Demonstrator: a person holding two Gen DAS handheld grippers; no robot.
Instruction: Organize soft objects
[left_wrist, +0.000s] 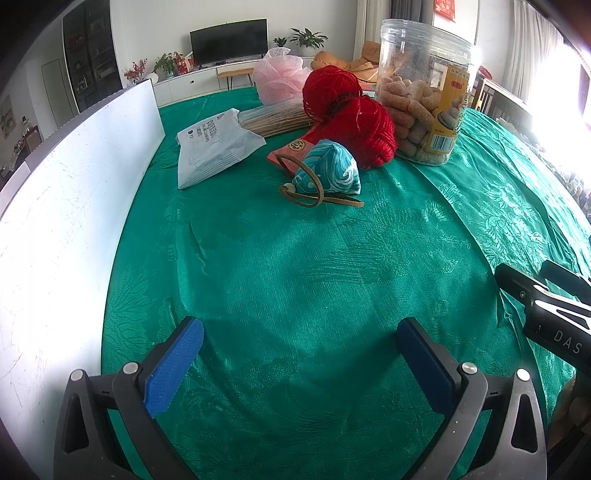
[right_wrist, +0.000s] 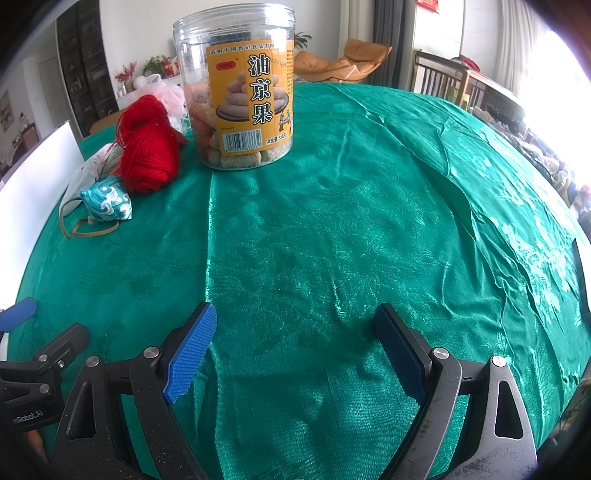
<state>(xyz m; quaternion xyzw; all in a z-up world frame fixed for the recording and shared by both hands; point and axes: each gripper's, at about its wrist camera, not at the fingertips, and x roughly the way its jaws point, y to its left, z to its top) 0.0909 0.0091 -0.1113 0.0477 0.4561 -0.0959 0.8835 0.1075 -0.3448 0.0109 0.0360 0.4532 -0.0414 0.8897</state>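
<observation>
A red yarn bundle (left_wrist: 351, 114) lies at the far middle of the green tablecloth; it also shows in the right wrist view (right_wrist: 147, 147). In front of it sits a small teal patterned pouch (left_wrist: 328, 173) with a brown cord (left_wrist: 314, 199), also seen from the right wrist (right_wrist: 107, 203). A pink mesh puff (left_wrist: 280, 79) lies behind the yarn. My left gripper (left_wrist: 299, 339) is open and empty, low over the cloth near its front. My right gripper (right_wrist: 295, 325) is open and empty, also near the front, to the right of the left one.
A clear plastic jar of snacks (right_wrist: 240, 99) stands right of the yarn. A white packet (left_wrist: 210, 151), a bundle of sticks (left_wrist: 273, 120) and a red pouch (left_wrist: 291, 149) lie beside the yarn. A white board (left_wrist: 66, 206) stands along the table's left edge.
</observation>
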